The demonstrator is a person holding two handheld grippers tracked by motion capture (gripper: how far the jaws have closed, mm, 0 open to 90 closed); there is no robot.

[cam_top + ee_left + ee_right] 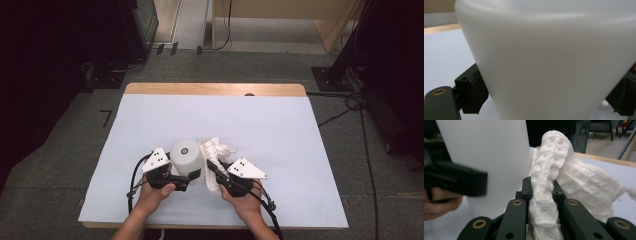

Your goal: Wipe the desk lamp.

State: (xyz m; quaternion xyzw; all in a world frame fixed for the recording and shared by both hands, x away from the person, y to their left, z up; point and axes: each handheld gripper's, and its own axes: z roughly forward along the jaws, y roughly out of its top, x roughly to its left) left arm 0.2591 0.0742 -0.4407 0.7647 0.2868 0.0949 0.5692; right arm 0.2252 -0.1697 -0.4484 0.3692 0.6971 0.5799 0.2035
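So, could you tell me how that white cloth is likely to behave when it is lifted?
The cloth is probably floppy: it bunches and folds where the right gripper pinches it. Its open waffle weave suggests it is light and should grip well, though a loose thread could snag.

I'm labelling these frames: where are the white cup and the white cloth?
white cup (186, 156): high view, on its side wall.
white cloth (554, 157): right gripper view, on the bunched fold above the jaws.

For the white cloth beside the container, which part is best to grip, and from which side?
Probably the bunched fold nearest the person, approached from the near side. There the white cloth gathers into a thick ridge narrow enough for closed jaws; the right tool is shut on it there. The white container blocks its left.
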